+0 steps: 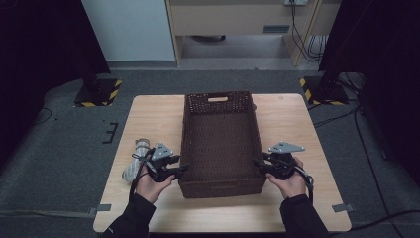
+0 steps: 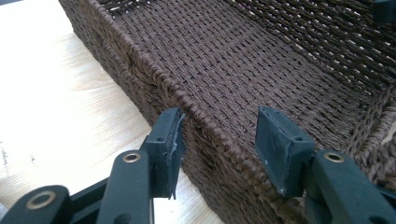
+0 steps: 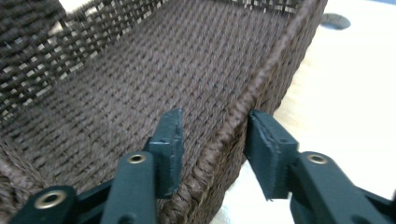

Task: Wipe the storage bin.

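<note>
A pale wooden table (image 1: 148,119) stands on grey carpet (image 1: 59,158) in a dim room, with a light wall panel (image 1: 129,29) and a wooden cabinet (image 1: 237,20) behind it and black stands with striped feet (image 1: 99,91) at both far corners. A dark brown woven basket (image 1: 220,144) lies lengthwise down the middle of the table, reaching from near the front edge to the back, handle slot at its far end. The left tool (image 2: 219,135) straddles the basket's left rim near the front corner, jaws apart, the outer pad touching the wall and the inner one clear. The right tool (image 3: 212,140) straddles the right rim likewise, jaws apart. A rolled cloth (image 1: 136,158) lies just left of the left tool. Bare wood runs along both sides.
</note>
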A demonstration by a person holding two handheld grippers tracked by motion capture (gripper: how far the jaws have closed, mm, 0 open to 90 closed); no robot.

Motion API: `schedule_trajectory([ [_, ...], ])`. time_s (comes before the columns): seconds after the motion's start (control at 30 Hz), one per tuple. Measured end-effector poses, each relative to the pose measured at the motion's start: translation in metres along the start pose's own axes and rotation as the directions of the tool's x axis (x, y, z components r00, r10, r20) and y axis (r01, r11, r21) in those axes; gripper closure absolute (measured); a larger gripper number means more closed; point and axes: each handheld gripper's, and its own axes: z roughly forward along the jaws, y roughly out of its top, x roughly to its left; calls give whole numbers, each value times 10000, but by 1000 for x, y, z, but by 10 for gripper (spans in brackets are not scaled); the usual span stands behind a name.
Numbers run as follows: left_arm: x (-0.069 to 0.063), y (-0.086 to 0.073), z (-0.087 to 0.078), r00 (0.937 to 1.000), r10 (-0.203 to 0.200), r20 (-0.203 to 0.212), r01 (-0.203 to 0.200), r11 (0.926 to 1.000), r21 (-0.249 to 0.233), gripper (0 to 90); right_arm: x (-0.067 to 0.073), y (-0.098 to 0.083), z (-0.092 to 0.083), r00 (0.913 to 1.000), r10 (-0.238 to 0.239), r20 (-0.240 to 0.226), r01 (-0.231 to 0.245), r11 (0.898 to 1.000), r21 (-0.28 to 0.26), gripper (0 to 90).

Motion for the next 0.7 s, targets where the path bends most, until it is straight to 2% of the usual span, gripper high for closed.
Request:
schedule_trajectory([
  [0.1,-1,-1,2,9999,-149,43,149,9999,-24,512,1,1,3,10000,-22,51,22,10000,49,636],
  [0.2,-4,-1,2,9997,-196,121,196,9998,34,515,0,3,5,9996,-237,151,235,9997,96,653],
  [0.27,-7,-2,1,9997,-238,101,237,9997,69,511,-2,4,7,9997,-188,170,187,9998,57,661],
  [0.37,-10,-2,1,9996,-296,45,296,9995,78,511,-5,4,6,9993,-258,260,256,9996,81,625],
  [0.43,-12,-3,1,9993,-364,45,364,9993,25,510,-5,5,3,9989,-255,399,257,9997,-36,560],
  [0.53,-14,-4,0,9994,-354,26,354,9994,40,508,-5,7,-9,9993,-163,349,174,9994,-310,534],
  [0.6,-17,-4,0,9990,-433,65,433,9991,13,505,-4,6,-15,9992,-24,404,39,9994,-350,542],
  [0.7,-18,-4,0,9990,-431,117,431,9991,59,498,-2,0,-18,9987,88,499,-92,9999,65,601],
])
